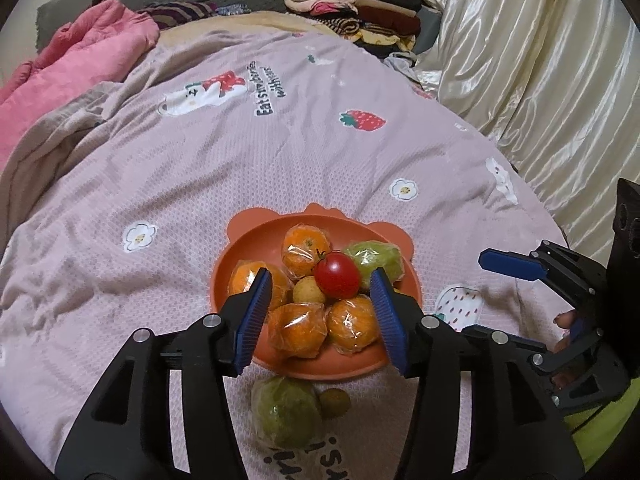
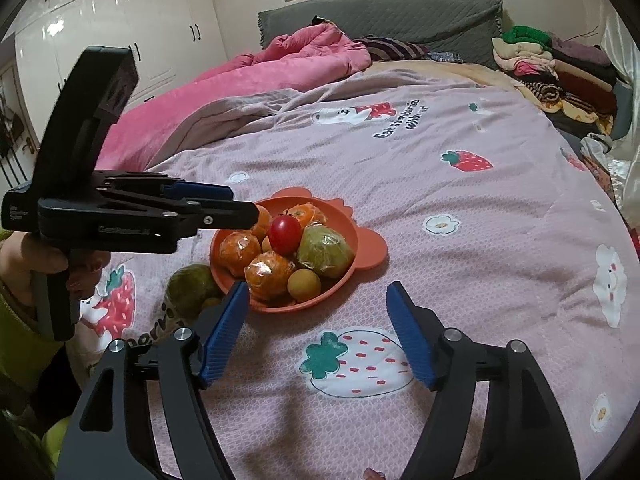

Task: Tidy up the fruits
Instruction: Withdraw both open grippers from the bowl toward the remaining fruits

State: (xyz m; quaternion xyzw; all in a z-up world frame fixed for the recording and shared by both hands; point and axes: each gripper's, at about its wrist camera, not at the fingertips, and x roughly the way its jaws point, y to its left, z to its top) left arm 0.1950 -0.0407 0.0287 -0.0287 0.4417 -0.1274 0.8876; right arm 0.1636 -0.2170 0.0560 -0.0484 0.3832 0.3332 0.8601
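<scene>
An orange bear-eared bowl (image 1: 256, 240) (image 2: 372, 248) sits on the bedspread. It holds several wrapped oranges (image 1: 295, 330) (image 2: 269, 274), a wrapped green fruit (image 1: 374, 260) (image 2: 326, 251), a small yellow fruit (image 1: 309, 290) (image 2: 304, 284) and, on top, a red tomato (image 1: 337, 279) (image 2: 285, 234). Another green fruit (image 1: 285, 410) (image 2: 192, 284) and a small yellow-green one (image 1: 335, 402) (image 2: 212, 303) lie on the cloth beside the bowl. My left gripper (image 1: 320, 274) (image 2: 244, 202) hovers open over the pile, its pads clear of the tomato. My right gripper (image 2: 316, 286) (image 1: 474, 296) is open and empty over the cloth beside the bowl.
The pink printed bedspread (image 2: 460, 280) covers the bed. A pink quilt (image 2: 280, 64) lies bunched at the far side and folded clothes (image 1: 352, 8) are stacked by the headboard. A shiny cream curtain (image 1: 540, 60) hangs along the right edge. A hand (image 2: 24, 256) holds the left gripper.
</scene>
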